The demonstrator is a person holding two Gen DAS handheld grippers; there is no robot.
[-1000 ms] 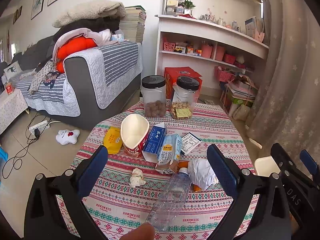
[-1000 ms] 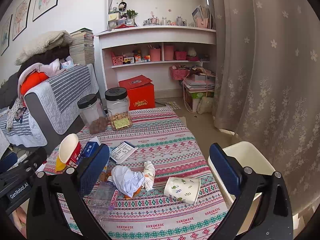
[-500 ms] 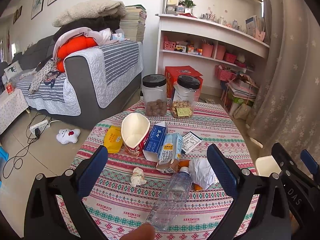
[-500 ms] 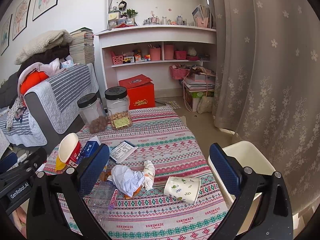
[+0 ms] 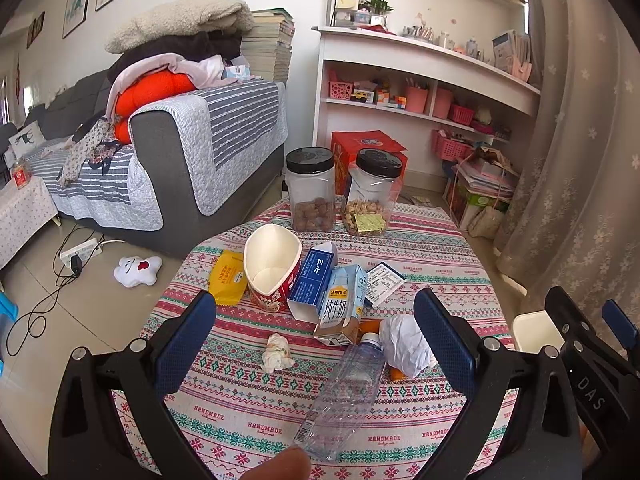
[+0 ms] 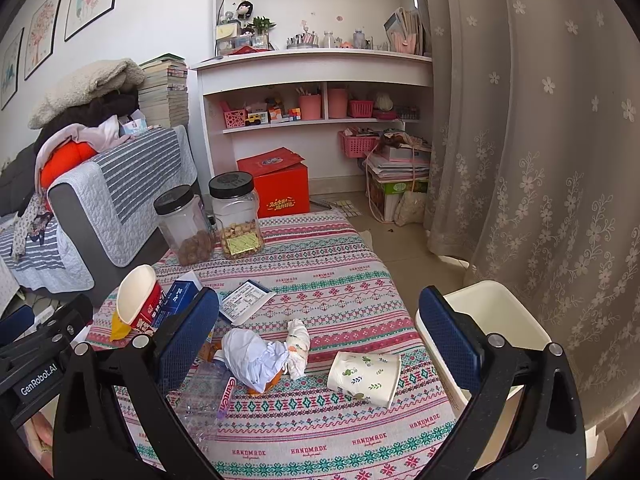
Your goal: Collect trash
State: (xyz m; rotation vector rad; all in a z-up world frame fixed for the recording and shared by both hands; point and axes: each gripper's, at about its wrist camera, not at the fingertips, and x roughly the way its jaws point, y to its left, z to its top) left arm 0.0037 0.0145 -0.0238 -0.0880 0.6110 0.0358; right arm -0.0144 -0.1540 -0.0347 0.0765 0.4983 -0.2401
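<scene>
Both grippers are held above the near edge of the table (image 5: 440, 248), neither touching anything. The left gripper (image 5: 316, 340) has its jaws wide apart and empty; the right gripper (image 6: 320, 332) likewise stands spread, holding nothing. Judged: this is a survey stance before a first pick, jaws pre-opened to admit bulky litter.

Trash relative to the left gripper: the clear plastic bottle (image 5: 344, 384) lies on its side directly ahead, between the fingers' line of sight, cap pointing away. A small paper wad (image 5: 277, 353) sits just left of centre; crumpled white paper (image 5: 404, 344) lies ahead near the right finger. Further ahead lie the milk carton (image 5: 340, 304), the blue box (image 5: 314, 280), the tipped red paper cup (image 5: 272, 268) and the yellow packet (image 5: 228, 278).

Relative to the right gripper: the patterned paper cup (image 6: 364, 376) lies on its side ahead, toward the right finger. The white bin (image 6: 492, 320) stands off the table beside that finger, evidently placed within short reach for drops
</scene>
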